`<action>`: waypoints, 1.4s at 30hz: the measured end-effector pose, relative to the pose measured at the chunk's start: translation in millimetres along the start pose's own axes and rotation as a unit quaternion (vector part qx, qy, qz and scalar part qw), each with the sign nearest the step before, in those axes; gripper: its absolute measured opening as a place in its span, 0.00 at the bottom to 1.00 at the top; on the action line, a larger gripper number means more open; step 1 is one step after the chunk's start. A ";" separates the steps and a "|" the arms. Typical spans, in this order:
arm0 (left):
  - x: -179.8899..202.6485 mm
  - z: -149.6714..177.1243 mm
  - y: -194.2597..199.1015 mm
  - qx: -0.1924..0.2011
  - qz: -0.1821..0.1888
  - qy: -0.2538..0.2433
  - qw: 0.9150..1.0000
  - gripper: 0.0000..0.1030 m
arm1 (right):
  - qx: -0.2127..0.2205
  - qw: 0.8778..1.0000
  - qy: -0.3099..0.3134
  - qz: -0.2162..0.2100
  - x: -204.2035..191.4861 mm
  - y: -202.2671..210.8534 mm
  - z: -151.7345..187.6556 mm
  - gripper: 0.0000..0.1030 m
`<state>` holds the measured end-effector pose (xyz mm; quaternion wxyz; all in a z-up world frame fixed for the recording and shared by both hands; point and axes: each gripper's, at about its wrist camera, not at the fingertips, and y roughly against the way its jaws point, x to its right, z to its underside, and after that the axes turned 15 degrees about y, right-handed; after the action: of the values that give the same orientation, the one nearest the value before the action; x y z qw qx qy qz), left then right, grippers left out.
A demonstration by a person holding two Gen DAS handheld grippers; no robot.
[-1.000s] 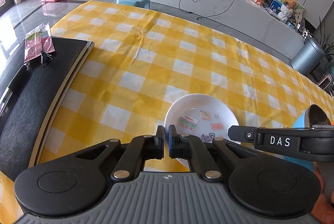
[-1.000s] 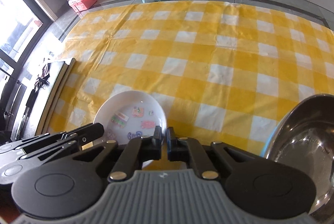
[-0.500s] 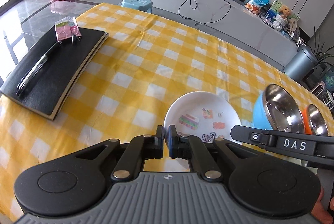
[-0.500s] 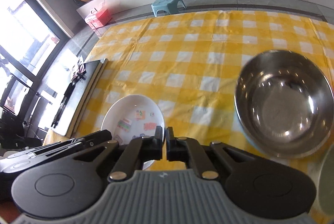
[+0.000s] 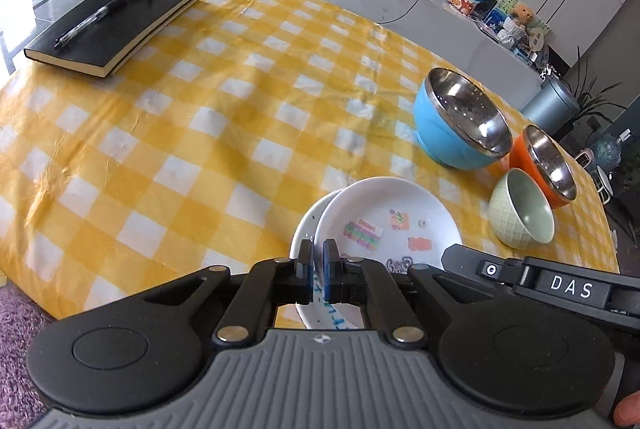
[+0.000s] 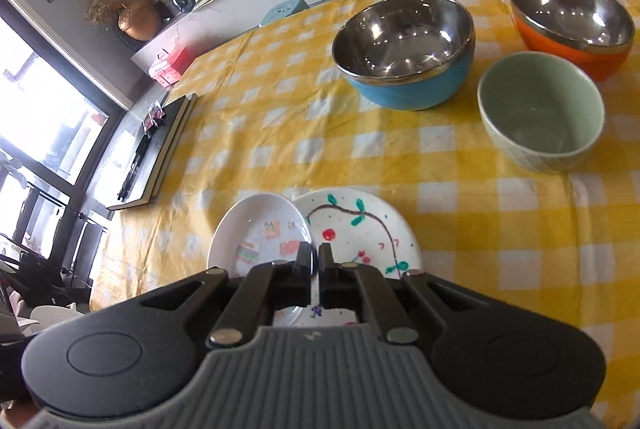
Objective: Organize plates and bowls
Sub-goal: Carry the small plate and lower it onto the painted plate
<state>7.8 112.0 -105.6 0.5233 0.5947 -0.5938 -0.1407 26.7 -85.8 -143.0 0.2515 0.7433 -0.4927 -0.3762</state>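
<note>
My left gripper (image 5: 319,256) is shut on the rim of a white sticker plate (image 5: 396,221), held above the yellow checked table. A second white plate (image 5: 306,229) shows just behind it. My right gripper (image 6: 314,260) is shut on the rim of that second plate, painted with a vine and cherries (image 6: 360,229), with the sticker plate (image 6: 260,233) to its left, overlapping. A blue steel-lined bowl (image 5: 460,125) (image 6: 404,49), an orange steel-lined bowl (image 5: 546,165) (image 6: 572,21) and a pale green bowl (image 5: 520,213) (image 6: 540,109) stand on the table beyond.
A black notebook (image 5: 112,29) with a pen and a small packet lies at the table's far left corner; it also shows in the right wrist view (image 6: 156,153). The checked cloth (image 5: 200,133) spreads between it and the bowls. The table edge is close below.
Both grippers rose and pulled back from the table with the plates. The bowls came into view. The vine plate now shows beside the sticker plate.
</note>
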 end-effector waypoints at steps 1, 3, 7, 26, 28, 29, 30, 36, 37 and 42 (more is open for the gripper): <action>1.2 3.0 -1.4 -0.002 0.000 -0.001 1.000 0.04 | 0.003 1.000 0.006 0.007 -0.6 2.6 4.3 0.00; 2.4 10.4 -4.0 -0.008 -0.003 0.001 1.000 0.04 | 0.006 1.000 0.015 0.021 -0.2 5.2 12.1 0.00; 7.0 20.7 -6.7 -0.002 -0.008 -0.010 1.000 0.04 | 0.005 1.000 0.003 0.025 8.4 8.3 23.1 0.00; 14.2 22.7 -19.9 0.007 -0.024 -0.009 1.000 0.04 | 0.010 0.999 -0.010 0.045 15.2 -7.3 26.9 0.00; 12.7 22.0 -22.3 0.002 -0.021 -0.004 1.000 0.04 | 0.010 0.999 -0.008 0.048 15.4 -9.3 25.9 0.00; 12.1 21.7 -23.0 0.003 -0.020 -0.003 1.000 0.04 | 0.010 0.999 -0.008 0.049 15.7 -10.2 25.9 0.00; 12.4 21.8 -23.5 0.004 -0.021 -0.005 1.000 0.04 | 0.010 0.999 -0.010 0.048 16.2 -10.9 26.1 0.00; 16.3 23.8 -27.4 0.010 -0.028 -0.020 0.999 0.04 | 0.002 0.999 -0.018 0.044 19.5 -16.2 28.5 0.00; 16.8 24.0 -27.8 0.012 -0.029 -0.023 0.999 0.04 | 0.003 0.999 -0.018 0.044 19.9 -16.4 28.5 0.00; 18.4 24.9 -28.2 0.017 -0.035 -0.031 0.999 0.04 | 0.005 0.999 -0.018 0.037 21.5 -17.3 27.3 0.01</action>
<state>8.6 77.8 -129.8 0.4897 0.6193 -0.5905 -0.1672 19.0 -99.0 -178.7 0.2523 0.7187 -0.5265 -0.3777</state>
